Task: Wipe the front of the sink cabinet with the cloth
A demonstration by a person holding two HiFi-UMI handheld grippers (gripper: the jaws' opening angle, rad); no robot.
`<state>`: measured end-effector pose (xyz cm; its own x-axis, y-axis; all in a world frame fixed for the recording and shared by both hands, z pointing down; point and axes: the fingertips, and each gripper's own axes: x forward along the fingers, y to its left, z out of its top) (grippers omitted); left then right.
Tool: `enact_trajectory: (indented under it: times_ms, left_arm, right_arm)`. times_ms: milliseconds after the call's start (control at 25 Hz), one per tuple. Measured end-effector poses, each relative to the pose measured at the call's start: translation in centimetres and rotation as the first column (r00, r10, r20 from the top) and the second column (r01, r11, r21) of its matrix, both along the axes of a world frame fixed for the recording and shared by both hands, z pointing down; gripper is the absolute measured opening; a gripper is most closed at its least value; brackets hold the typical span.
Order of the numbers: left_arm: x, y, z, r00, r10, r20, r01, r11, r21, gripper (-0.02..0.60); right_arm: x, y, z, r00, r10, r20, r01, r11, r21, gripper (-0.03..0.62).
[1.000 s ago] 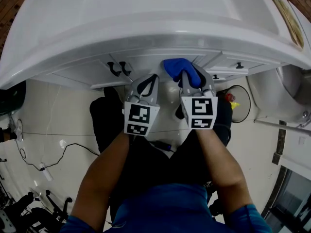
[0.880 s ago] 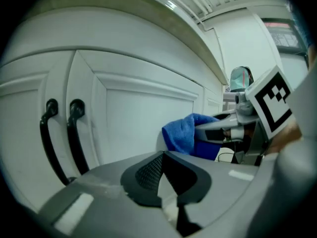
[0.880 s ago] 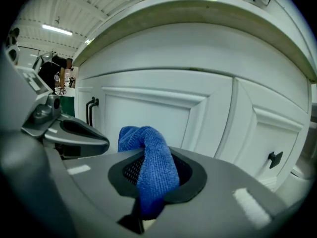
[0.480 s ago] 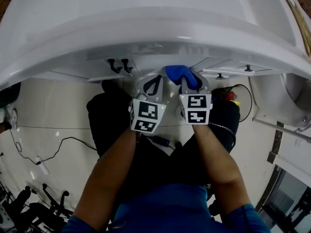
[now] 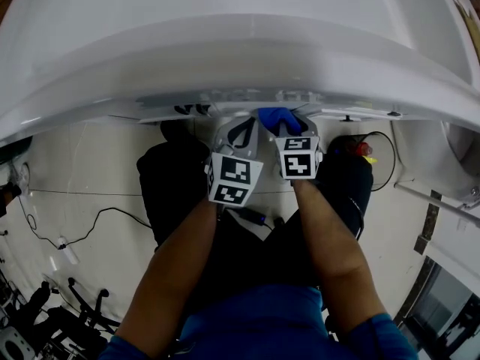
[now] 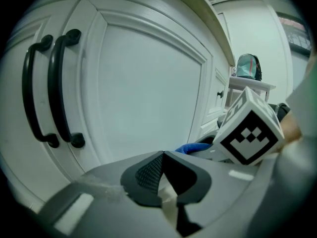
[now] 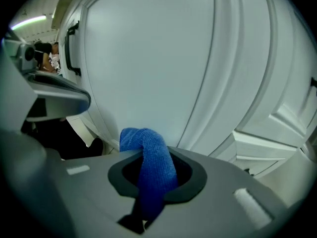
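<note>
Right gripper (image 7: 154, 185) clamps cloth (image 7: 148, 152) at cabinet door (image 7: 148, 58), right of handles (image 6: 49, 88) — wiping looks underway, extent unclear; left gripper (image 6: 162, 175) closed, empty.

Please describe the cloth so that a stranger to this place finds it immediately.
Start at the white sink cabinet; before its flat door panel is the right gripper. The cloth is clamped between its jaws and sticks out towards the door. It is the only bright blue thing against the white cabinet and its black handles.
</note>
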<state>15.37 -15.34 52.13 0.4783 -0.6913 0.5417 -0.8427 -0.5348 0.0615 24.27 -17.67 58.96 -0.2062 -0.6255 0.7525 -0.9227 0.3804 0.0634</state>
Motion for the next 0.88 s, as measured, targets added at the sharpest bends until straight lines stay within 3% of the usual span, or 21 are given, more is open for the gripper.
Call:
enact_trajectory:
  times_ms: [240, 480, 680, 880]
  left_arm:
    - [-0.1, 0.6, 1.1, 1.000, -0.015, -0.003, 0.015, 0.999, -0.037, 0.006]
    - [0.3, 0.4, 0.3, 1.000, -0.007, -0.010, 0.006, 1.000, -0.025, 0.006]
    - [1.4, 1.2, -0.5, 0.999, 0.033, -0.006, -0.033, 0.999, 0.005, 0.006]
    - [3.8, 3.0, -1.9, 0.994, 0.111, 0.005, -0.111, 0.992, 0.057, 0.006]
  right_arm:
    - [-0.1, 0.3, 3.0, 1.000, 0.014, -0.019, -0.016, 0.995, -0.095, 0.060]
    - [-0.4, 0.3, 2.1, 1.000, 0.010, -0.012, -0.011, 0.996, -0.092, 0.060]
    - [0.2, 1.7, -1.0, 0.999, -0.001, 0.042, 0.002, 1.000, -0.024, 0.060]
    - [1.7, 2.5, -8.0, 0.992, -0.009, 0.125, -0.014, 0.983, 0.185, 0.060]
